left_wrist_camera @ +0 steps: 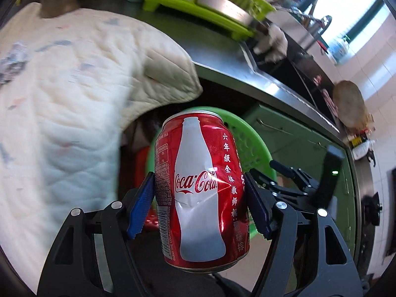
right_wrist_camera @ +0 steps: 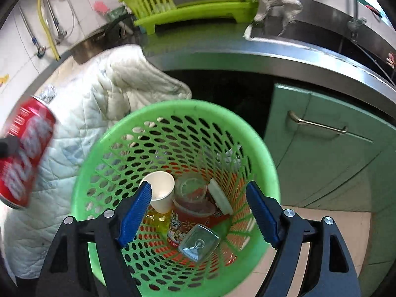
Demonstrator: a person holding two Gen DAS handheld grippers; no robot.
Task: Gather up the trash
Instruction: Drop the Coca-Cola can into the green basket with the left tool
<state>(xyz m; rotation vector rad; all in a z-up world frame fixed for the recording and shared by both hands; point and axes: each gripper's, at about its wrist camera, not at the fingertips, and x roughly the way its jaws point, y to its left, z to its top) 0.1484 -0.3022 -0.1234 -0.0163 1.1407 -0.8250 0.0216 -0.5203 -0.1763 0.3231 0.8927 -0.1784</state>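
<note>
left gripper (left_wrist_camera: 198,203) clamped on dented coca-cola can (left_wrist_camera: 201,188), centre frame, not yet over green mesh basket (right_wrist_camera: 173,113). right gripper (right_wrist_camera: 199,212) spread, empty, above basket. paper cup (right_wrist_camera: 160,190), clear bottle (right_wrist_camera: 199,242), plastic lids already binned. can drop pending; quilted cloth (right_wrist_camera: 86,113) upper left.

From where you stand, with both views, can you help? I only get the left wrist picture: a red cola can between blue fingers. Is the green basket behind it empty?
Observer: No. The green basket already holds a white paper cup.
Operator: Anything else in there?
Observer: A clear plastic bottle lies at the bottom, beside a clear lidded container.
Operator: And the other gripper, is it carrying something?
Observer: No, the right gripper is open above the basket, nothing between its fingers. The cola can is off to its left.
</note>
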